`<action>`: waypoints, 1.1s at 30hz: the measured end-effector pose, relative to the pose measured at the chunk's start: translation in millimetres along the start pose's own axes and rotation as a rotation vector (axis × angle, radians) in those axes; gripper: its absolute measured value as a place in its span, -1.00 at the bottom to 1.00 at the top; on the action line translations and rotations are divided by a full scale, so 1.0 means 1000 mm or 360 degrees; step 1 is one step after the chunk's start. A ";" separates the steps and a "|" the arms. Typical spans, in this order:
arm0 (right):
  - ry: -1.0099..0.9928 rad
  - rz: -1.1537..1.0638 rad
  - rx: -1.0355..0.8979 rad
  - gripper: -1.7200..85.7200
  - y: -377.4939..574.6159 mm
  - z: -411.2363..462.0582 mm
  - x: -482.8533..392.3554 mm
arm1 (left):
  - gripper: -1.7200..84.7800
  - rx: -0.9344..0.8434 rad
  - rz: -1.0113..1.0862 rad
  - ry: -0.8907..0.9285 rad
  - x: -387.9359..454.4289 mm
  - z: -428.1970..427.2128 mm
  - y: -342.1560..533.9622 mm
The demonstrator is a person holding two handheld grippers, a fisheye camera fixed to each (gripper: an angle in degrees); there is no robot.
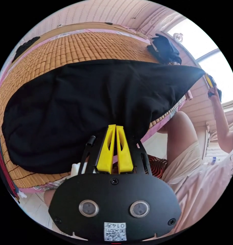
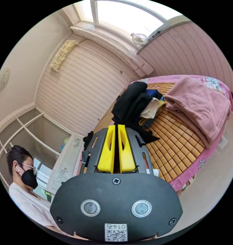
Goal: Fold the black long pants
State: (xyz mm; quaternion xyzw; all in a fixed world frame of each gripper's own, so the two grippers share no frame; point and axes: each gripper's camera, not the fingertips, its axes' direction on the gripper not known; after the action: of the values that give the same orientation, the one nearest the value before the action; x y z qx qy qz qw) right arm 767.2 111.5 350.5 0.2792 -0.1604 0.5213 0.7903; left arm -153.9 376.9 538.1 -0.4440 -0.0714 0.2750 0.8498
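Note:
The black long pants [image 1: 78,109] hang stretched in the air over a bed's bamboo mat [image 1: 70,48]. In the left gripper view my left gripper [image 1: 115,126] is at the cloth's near edge, its yellow jaws shut on that edge. The pants taper to a corner at the far right, where my right gripper [image 1: 210,82] pinches it in a person's raised hand. In the right gripper view my right gripper [image 2: 116,126] has its yellow jaws pressed together, with a dark sliver between them.
A pile of dark and beige clothes [image 2: 137,104] lies on the bamboo mat [image 2: 172,150], with a folded pink blanket [image 2: 198,107] beside it. The same dark pile [image 1: 165,49] sits at the bed's far side. The person [image 2: 22,178] stands by the bed edge.

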 end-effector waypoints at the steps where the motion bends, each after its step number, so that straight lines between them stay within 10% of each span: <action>1: -0.0088 -0.0076 0.0058 -0.96 -0.011 -0.011 -0.018 | -0.98 0.0009 0.0055 0.0083 0.016 0.012 -0.008; 8: -0.0634 -0.0923 -0.0532 -0.93 0.027 0.055 -0.205 | -0.98 0.0274 0.0128 0.0695 0.058 0.013 -0.038; 17: -0.0207 -0.1224 -0.2154 -0.83 0.351 0.238 -0.231 | -0.98 0.0220 -0.0139 0.0317 -0.047 -0.044 0.058; 33: 0.0365 -0.1910 -0.1544 -0.75 0.405 0.347 -0.330 | -0.82 0.0279 -0.0034 0.0217 -0.008 -0.012 0.024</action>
State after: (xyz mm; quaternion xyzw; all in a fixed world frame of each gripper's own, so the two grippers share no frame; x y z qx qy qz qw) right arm 276.0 -220.1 556.6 -0.1144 -0.1092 -0.0982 0.9825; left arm -166.0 374.5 512.6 -0.3850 0.0062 0.2404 0.8910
